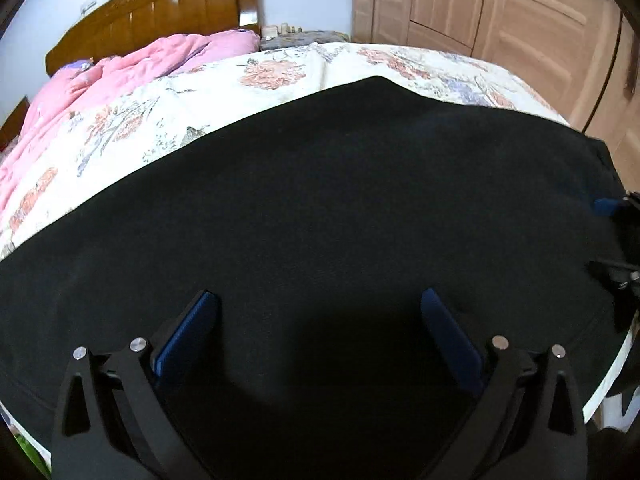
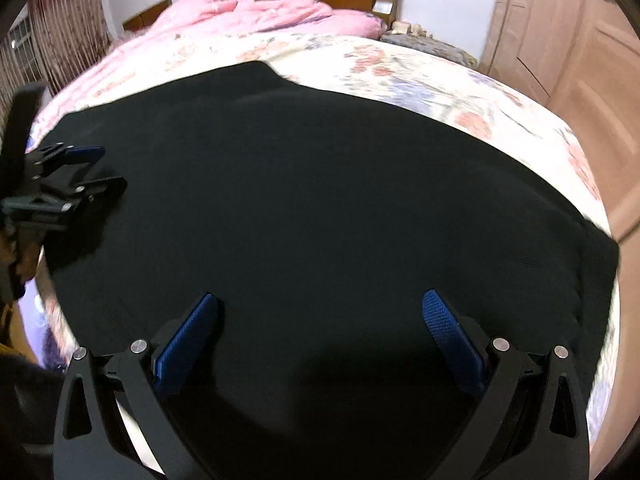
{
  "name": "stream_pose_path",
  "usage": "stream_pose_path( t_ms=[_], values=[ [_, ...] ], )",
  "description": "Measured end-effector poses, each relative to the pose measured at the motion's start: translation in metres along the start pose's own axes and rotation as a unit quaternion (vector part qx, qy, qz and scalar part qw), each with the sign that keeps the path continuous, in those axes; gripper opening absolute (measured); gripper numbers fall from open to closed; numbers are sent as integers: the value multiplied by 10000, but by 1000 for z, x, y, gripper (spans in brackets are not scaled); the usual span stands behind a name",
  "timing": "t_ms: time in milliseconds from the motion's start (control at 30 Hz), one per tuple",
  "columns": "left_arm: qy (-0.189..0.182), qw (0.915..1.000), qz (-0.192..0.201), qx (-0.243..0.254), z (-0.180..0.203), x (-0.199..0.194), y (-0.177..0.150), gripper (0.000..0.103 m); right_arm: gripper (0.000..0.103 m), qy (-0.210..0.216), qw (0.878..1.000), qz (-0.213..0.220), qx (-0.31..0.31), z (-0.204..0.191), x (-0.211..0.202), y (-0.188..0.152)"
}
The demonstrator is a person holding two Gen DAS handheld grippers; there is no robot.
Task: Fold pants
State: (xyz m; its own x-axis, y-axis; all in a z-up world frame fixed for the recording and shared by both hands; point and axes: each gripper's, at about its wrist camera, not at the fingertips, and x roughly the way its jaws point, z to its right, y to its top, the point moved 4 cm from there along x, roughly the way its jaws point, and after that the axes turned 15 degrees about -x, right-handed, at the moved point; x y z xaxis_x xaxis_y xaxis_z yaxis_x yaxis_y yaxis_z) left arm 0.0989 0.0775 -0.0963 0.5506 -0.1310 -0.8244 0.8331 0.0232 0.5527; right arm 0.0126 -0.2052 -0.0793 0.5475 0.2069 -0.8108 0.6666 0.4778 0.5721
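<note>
Black pants lie spread flat across the floral bedsheet and fill most of both views. My left gripper hovers over the near part of the cloth, open, its blue pads wide apart with nothing between them. My right gripper is likewise open above the pants. In the right wrist view the left gripper shows at the cloth's left edge, jaws apart. At the right edge of the left wrist view, the right gripper is only partly seen.
The floral bedsheet covers the bed. A pink quilt is bunched near the wooden headboard. Wooden wardrobe doors stand to the right. The bed's near edge runs just under the pants.
</note>
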Motion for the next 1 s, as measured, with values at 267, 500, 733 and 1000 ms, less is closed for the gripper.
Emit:
stream_pose_path(
  t_ms=[267, 500, 733, 1000],
  values=[
    [-599, 9931, 157, 998, 111, -15, 38, 101, 98, -427, 9983, 283, 287, 7, -32, -6],
    [-952, 9820, -232, 1617, 209, 59, 54, 102, 98, -433, 9986, 130, 286, 14, -31, -25],
    [-873, 9839, -49, 1560, 217, 59, 59, 102, 98, -433, 9967, 532, 442, 34, -45, -19],
    [-843, 9889, 82, 1220, 207, 69, 69, 102, 99, -291, 9981, -417, 341, 106, 25, 9]
  ],
)
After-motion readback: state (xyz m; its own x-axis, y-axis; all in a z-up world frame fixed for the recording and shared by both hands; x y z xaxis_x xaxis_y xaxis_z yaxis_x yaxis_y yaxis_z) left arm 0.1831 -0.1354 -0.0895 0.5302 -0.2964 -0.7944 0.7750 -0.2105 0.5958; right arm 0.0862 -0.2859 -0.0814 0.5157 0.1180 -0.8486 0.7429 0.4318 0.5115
